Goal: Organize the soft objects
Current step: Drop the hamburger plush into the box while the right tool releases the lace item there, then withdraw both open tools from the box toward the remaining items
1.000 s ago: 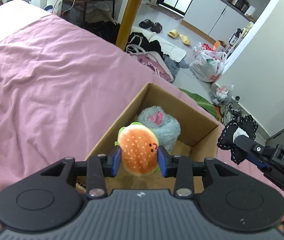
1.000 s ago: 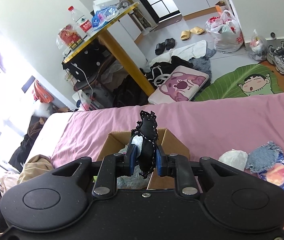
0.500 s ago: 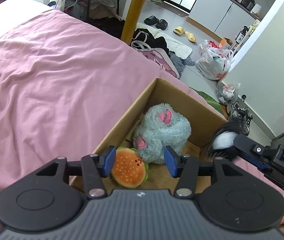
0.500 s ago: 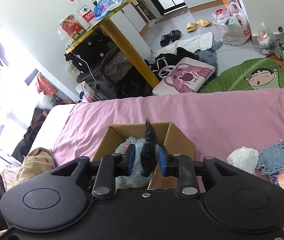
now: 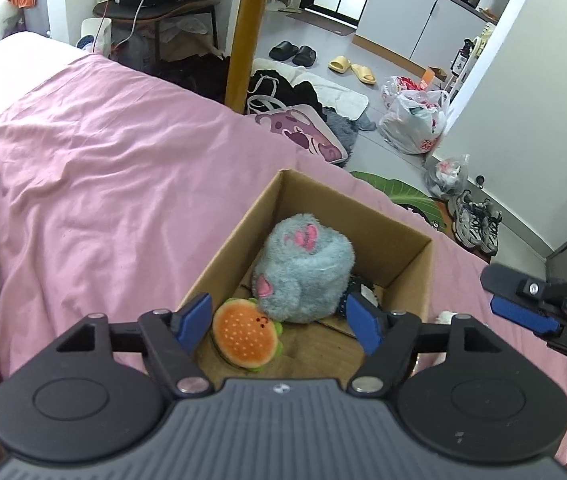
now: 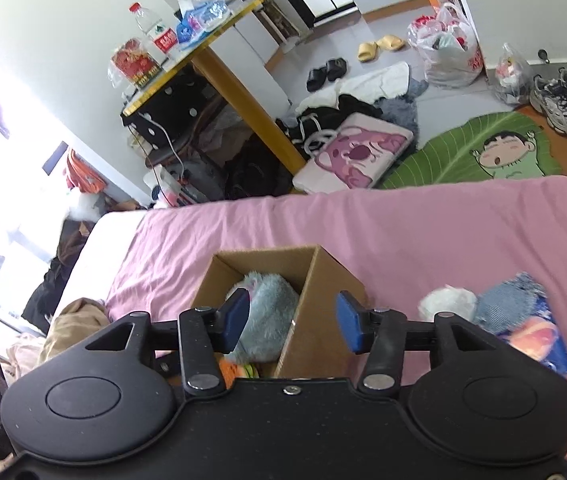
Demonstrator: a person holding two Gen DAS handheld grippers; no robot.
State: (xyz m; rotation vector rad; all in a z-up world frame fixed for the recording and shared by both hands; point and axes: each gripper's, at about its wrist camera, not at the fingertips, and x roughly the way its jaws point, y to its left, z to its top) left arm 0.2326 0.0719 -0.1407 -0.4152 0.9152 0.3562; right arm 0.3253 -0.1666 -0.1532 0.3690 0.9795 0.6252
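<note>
**Two toys and a dark scrap in the box, both grippers empty above it**

A cardboard box sits open-topped on the pink bedsheet. In the left wrist view it fills the centre of the frame. Inside, a fluffy grey-blue plush with pink patches takes up most of the floor, leaning toward the far wall at about 12 o'clock. A small burger plush lies on the box floor at about 7 o'clock from the grey-blue one, touching its lower edge and resting against the near left wall. At about 4 o'clock from the grey-blue plush, a dark lacy item shows only as a sliver between the plush and the right wall; what it is cannot be told from here.

The left gripper hangs over the near rim of the box with its blue pads spread wide and nothing between them. The right gripper is likewise spread wide and empty; in its own view it sits above the box's right wall, with the grey-blue plush visible behind its left pad. In the left wrist view it appears at 3 o'clock, off to the side of the box.

On the sheet outside the box, at about 3 o'clock in the right wrist view, lie a white fluffy ball, a denim piece and a blue-and-orange item, close together.
</note>
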